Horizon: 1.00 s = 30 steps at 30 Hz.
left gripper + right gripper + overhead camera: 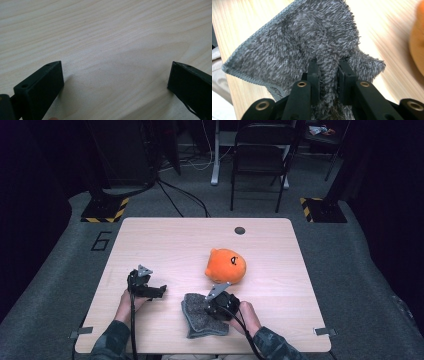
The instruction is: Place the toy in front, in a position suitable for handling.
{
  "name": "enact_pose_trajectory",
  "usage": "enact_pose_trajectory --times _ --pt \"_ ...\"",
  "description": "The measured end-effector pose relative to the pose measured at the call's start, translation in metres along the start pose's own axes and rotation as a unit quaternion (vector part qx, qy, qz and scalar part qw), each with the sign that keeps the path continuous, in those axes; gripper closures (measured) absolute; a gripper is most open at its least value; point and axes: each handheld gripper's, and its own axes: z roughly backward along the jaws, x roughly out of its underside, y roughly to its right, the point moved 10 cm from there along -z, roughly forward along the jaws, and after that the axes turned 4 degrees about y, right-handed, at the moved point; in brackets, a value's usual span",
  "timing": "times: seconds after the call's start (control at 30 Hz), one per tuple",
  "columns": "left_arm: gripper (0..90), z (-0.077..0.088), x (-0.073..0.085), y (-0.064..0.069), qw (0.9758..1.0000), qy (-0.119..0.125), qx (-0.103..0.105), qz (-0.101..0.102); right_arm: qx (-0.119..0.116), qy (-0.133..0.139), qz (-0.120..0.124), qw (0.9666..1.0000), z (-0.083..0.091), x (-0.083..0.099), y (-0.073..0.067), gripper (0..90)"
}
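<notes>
Soft, light grey fluffy microfibre cloth (312,42), floppy w/ no stiffness, best pinched at bunched fold; right tongs (329,72) clenched on it, left tongs (115,82) released over wooden surface (105,32).

We see a shaggy grey microfibre cloth with a stitched hem (294,42), folded into a rough square on the light wooden tabletop (170,240) near its front edge, just in front of a round orange plush toy (226,265). A bunched fold of its pile is pinched upward between our right gripper (329,72) jaws, while one hemmed corner hangs free.
</notes>
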Motion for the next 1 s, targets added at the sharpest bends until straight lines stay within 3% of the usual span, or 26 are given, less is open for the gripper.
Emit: enact_pose_trajectory --times 0.47,1.0 --pt "0.0 0.0 0.0 0.0 1.0 0.002 -0.001 0.001 0.024 0.0 -0.036 0.999 0.034 0.031 0.02 75.1" --pt "0.0 0.0 0.0 0.0 1.0 0.0 0.0 0.0 0.061 -0.018 -0.06 0.9962 0.055 0.066 0.042 75.1"
